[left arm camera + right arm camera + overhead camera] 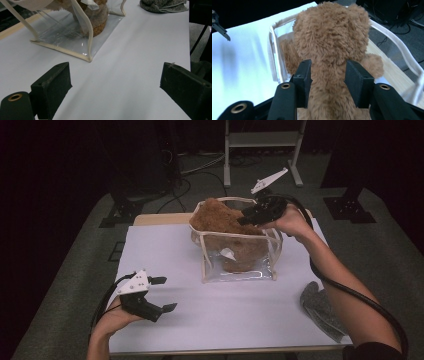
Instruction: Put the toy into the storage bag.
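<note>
**Desk:** What is in the bag?

**Me:** A brown teddy bear (329, 37), and it is the only thing I can make out in there. The bag is a clear plastic tote (250, 270) with cream piping and cream handles. It stands upright on the white table top (225, 320), toward the far edge. Through the front wall I see the bear's lower half sitting inside, with a small white tag (229, 254) against it. Its upper part rises above the rim.

**Desk:** And your right tool?

**Me:** My right gripper (328, 75) is up at the mouth of the tote, over the bear. Its jaws stand partly spread, one pad on each side of the bear's back. The fur brushes both pads, but I see no squeeze in the plush, so I read it as loose around the bear rather than pinching it.

**Desk:** Left one?

**Me:** My left gripper (167, 293) is low over the near left of the table, well apart from the tote. Its jaws are spread wide with only bare table between them. From its own camera the tote's near corner sits ahead of the jaws.

**Desk:** Anything else on the table?

**Me:** A grey cloth (320, 307) lies crumpled at the near right edge, clear of the tote
</note>
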Demonstrator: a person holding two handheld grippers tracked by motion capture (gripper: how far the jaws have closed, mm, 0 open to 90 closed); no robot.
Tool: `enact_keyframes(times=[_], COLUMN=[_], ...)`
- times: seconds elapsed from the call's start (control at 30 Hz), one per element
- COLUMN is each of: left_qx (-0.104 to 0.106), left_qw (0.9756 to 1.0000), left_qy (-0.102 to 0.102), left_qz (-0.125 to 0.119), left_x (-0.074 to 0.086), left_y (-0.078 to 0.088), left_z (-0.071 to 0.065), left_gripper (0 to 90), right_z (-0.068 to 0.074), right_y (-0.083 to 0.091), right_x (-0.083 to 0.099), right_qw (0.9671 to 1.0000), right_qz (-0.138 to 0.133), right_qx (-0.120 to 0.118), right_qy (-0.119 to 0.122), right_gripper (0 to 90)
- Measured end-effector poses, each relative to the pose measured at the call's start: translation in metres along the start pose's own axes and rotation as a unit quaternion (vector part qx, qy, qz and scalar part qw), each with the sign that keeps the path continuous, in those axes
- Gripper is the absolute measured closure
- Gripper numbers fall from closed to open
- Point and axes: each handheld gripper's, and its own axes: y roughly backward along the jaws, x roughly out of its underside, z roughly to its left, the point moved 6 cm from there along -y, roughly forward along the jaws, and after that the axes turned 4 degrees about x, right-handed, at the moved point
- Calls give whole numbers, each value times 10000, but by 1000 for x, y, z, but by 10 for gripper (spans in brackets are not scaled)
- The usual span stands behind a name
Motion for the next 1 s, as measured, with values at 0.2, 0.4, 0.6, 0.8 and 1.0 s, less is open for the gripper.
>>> enact_keyframes(times=[0.2, 0.4, 0.6, 0.8, 1.0], left_qx=[6, 17, 25, 12, 30], left_qw=[10000, 10000, 10000, 10000, 10000], left_qy=[-7, 17, 9, 11, 9], left_qz=[-3, 4, -4, -12, 2], left_x=[0, 1, 0, 0, 0], left_y=[-1, -2, -2, -3, -3], left_z=[0, 1, 0, 0, 1], left_gripper=[86, 86, 86, 86, 86], right_z=[-4, -8, -12, -12, -13], right_y=[16, 34, 52, 69, 84], right_x=[9, 20, 31, 43, 56], right_qw=[9998, 9993, 9984, 9977, 9968], right_qz=[-109, -219, -361, -456, -515], right_qx=[48, 105, 173, 244, 318], right_qy=[-159, -288, -392, -443, -531], right_gripper=[508, 468, 439, 410, 381])
